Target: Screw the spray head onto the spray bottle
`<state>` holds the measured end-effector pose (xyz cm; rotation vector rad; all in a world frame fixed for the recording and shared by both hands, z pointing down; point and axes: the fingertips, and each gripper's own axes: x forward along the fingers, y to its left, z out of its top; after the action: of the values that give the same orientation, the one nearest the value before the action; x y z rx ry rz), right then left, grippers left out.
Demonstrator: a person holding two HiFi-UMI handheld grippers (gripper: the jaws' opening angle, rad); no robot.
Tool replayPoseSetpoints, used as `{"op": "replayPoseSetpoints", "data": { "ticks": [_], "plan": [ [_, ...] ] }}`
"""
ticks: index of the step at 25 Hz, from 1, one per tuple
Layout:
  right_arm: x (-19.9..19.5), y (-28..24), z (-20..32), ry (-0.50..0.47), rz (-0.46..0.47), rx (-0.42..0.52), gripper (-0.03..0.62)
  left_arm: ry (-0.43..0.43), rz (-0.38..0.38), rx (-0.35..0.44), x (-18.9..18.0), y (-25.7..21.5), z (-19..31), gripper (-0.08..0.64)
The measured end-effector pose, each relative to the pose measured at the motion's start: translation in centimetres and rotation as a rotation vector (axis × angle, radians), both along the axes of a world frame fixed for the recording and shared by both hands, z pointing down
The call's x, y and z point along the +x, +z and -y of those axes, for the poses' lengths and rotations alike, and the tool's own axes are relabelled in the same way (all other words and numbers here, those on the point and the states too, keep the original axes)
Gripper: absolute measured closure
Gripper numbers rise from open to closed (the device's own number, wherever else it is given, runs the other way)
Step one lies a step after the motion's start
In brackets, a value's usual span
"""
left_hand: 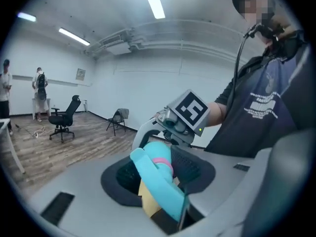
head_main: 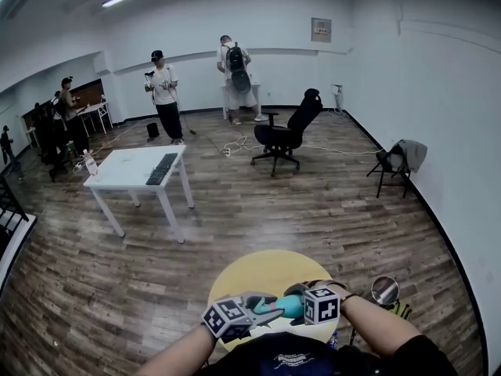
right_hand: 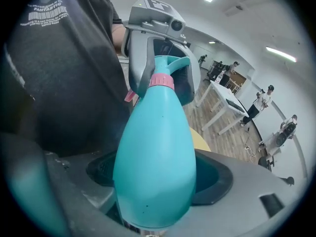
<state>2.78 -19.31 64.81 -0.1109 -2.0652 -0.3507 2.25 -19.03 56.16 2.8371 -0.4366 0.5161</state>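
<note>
I count one teal spray bottle (right_hand: 155, 167), one spray head (left_hand: 155, 181), one round yellow table (head_main: 258, 269), one white table (head_main: 125, 171), one black office chair (head_main: 286, 135) and one keyboard (head_main: 162, 168).

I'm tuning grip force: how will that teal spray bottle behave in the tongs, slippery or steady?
The spray bottle looks smooth and tapers toward its pink collar, so it may twist or slide in the right tongs. Its rounded body would probably roll if laid down. It is opaque, so weight is unclear.
</note>
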Motion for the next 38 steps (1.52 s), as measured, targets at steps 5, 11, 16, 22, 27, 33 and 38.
{"op": "replayPoseSetpoints", "data": {
  "ticks": [5, 11, 16, 22, 27, 33, 38],
  "plan": [
    [1.6, -0.1, 1.5, 0.126, 0.098, -0.049, 0.178, -0.213, -0.347, -0.228, -4.7, -2.6, 3.1, 0.189],
    [2.9, 0.1, 1.8, 0.157, 0.074, -0.032, 0.178, -0.236, -0.398, -0.304, -8.1, -2.4, 3.4, 0.141],
    [0.0, -0.2, 1.1, 0.022, -0.023, 0.069, 0.179, 0.044, 0.042, -0.095, -0.1, 1.0, -0.3, 0.23],
    [0.6, 0.8, -0.5, 0.014, -0.019, -0.032, 0.179, 0.143, 0.287, 0.066, 0.2, 2.9, -1.8, 0.316],
    [0.0, -0.2, 0.4, 0.043, 0.026, -0.024, 0.181, 0.031, 0.101, 0.023, -0.9, 1.0, -0.4, 0.319],
    [2.6, 0.5, 0.8, 0.141, 0.05, -0.022, 0.179, -0.182, -0.399, -0.276, -6.9, -3.7, 2.6, 0.14],
    [0.8, -0.7, 0.6, 0.098, 0.055, 0.021, 0.179, -0.074, -0.213, -0.268, -2.7, -1.3, 0.7, 0.135]
  ]
}}
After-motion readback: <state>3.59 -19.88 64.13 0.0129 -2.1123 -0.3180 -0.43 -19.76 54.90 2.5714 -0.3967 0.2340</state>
